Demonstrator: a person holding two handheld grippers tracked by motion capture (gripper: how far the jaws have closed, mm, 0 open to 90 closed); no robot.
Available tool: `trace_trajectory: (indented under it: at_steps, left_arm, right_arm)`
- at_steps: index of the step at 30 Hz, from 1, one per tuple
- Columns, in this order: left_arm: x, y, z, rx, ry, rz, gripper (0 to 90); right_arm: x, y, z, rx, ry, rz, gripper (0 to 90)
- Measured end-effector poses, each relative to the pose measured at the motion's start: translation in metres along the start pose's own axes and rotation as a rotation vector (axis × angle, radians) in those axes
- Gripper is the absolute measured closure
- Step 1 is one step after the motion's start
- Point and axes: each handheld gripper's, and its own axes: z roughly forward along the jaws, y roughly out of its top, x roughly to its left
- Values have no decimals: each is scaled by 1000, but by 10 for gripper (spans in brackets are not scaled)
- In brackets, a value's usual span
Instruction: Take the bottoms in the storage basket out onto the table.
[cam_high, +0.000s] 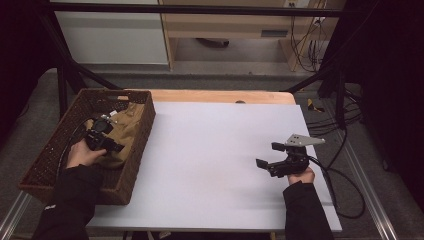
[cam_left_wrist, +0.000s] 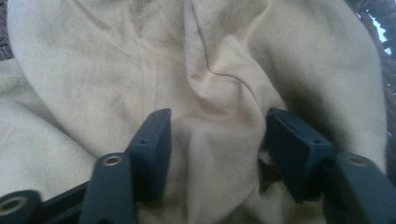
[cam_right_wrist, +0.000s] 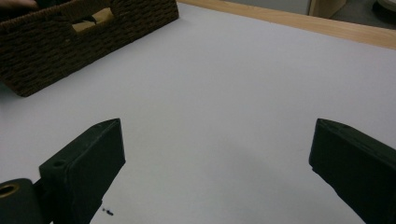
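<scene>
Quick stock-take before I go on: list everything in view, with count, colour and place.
wicker basket: one, dark brown, left edge of the table.
cloth: one, tan, crumpled inside the basket.
table sheet: one, white, covering the tabletop.
wooden table edge: one, light wood, along the far side.
left gripper: one, black, in the basket, jaws straddling a fold of cloth.
right gripper: one, black, over the white sheet at right, jaws open and empty.

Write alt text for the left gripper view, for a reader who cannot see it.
The left gripper has its two black fingers on either side of a raised fold of tan cloth, the fold between them with a little room to spare. A strip of dark wicker basket edges the right side.
</scene>
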Motion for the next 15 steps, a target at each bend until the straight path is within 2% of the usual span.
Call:
trace_trajectory:
  at_steps: [2,9,15]
  left_arm:
    - [0,0,0,3,-1,-1,467]
    - [-2,0,-1,11,-2,12,552]
    - [-3,0,0,21,-1,8,622]
  right_arm:
    - [0,0,0,1,-3,1,40]
    - [0,0,1,5,-3,-3,40]
    - [0,0,1,8,-4,-2,41]
